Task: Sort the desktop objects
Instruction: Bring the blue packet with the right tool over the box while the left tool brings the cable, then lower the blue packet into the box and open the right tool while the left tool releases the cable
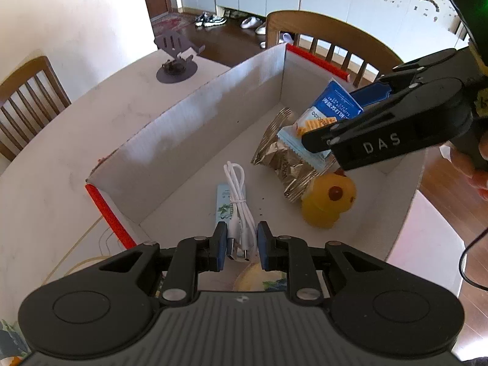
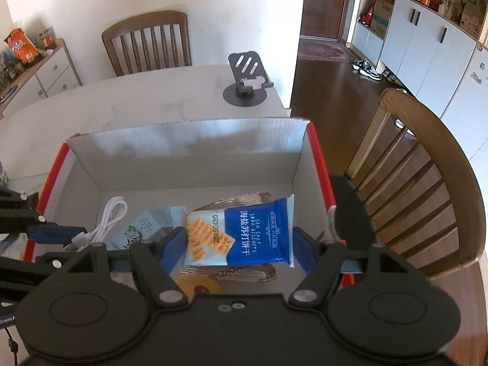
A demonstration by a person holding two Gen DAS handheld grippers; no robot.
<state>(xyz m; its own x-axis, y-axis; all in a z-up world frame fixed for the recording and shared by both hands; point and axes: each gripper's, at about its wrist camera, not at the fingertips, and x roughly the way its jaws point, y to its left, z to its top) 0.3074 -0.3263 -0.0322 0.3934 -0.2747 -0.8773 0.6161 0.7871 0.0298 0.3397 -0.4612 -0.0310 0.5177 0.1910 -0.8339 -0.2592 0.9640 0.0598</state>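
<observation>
- Both grippers tilt steeply down over the open cardboard box (image 2: pixel 183 164) on the desk (image 1: pixel 45 164).
- The left gripper (image 1: pixel 242 244) has its fingers pinched on the plug end of a white cable (image 1: pixel 239 210).
- The right gripper (image 2: pixel 235 244) holds a blue biscuit packet (image 2: pixel 244 235) between widely spread fingers, above the box floor.
- Below lie a silver snack bag (image 1: pixel 283 158), a yellow duck toy (image 1: pixel 328 201) and a pale green packet (image 1: pixel 222 204), partly hidden.
- Beyond the box, a phone stand (image 2: pixel 247 76) and wooden chairs (image 2: pixel 149 42).
</observation>
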